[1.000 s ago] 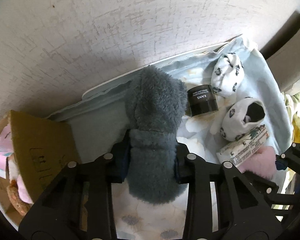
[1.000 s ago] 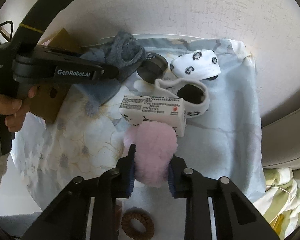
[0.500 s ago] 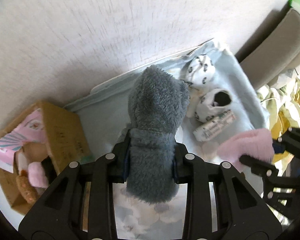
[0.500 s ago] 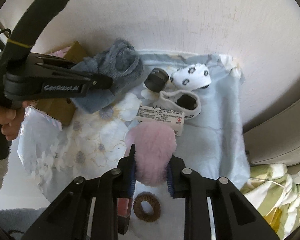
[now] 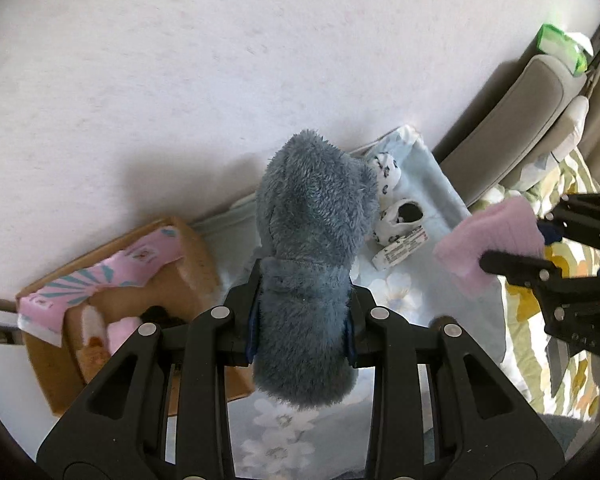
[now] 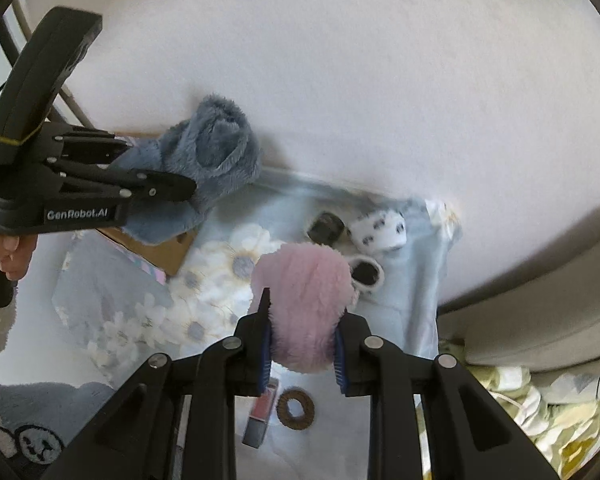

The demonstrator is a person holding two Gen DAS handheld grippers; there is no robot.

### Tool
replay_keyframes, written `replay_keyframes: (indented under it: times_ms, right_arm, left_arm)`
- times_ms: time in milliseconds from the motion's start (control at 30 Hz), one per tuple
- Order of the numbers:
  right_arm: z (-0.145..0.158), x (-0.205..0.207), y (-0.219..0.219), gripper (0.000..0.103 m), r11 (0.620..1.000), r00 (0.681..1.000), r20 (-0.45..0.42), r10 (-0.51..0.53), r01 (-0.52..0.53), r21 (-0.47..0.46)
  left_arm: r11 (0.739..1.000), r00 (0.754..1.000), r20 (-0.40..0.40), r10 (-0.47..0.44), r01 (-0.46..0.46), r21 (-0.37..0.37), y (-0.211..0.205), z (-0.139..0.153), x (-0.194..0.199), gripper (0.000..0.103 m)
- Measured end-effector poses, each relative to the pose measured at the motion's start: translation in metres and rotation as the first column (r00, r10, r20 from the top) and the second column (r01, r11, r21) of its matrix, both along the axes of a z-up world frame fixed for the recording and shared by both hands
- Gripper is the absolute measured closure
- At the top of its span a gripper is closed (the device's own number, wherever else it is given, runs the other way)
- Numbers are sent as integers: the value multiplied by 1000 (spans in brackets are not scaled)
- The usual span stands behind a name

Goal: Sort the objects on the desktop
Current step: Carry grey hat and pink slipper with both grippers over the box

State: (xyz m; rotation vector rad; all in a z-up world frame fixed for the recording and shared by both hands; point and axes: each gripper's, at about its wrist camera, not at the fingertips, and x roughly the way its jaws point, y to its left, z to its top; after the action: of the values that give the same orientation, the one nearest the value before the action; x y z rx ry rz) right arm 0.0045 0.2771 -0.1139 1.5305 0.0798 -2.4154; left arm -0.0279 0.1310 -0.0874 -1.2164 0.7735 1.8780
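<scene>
I see a white textured wall (image 5: 180, 80) filling most of my view. A grey padded headboard (image 5: 512, 128) runs along its right, daylit.

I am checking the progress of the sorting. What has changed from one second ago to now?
Both grippers rose away from the floral cloth. The left gripper lifted the grey fluffy sock, the right gripper the pink fluffy sock. Both grips stayed shut. The spotted socks, dark jar and cardboard box did not move.
</scene>
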Motion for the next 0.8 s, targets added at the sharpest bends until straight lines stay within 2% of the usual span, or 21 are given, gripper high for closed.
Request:
replay_keyframes:
  times_ms: [167,433,800]
  right_arm:
    - [17,-18,-26,80,999,999,-19,49,-49,-13]
    - [37,-51,-83,80,988,987,-45,154,-154,-13]
    - [30,-87,-179,80,949,949,-18,314,-315,-30]
  left_arm:
    - [1000,999,-32,13,-12,22,-14,14,-15,75]
    - [995,994,-73,84,-81,50,-72,43,-43,75]
    - [973,972,-66,227,-225,44,-155,45,-89,75]
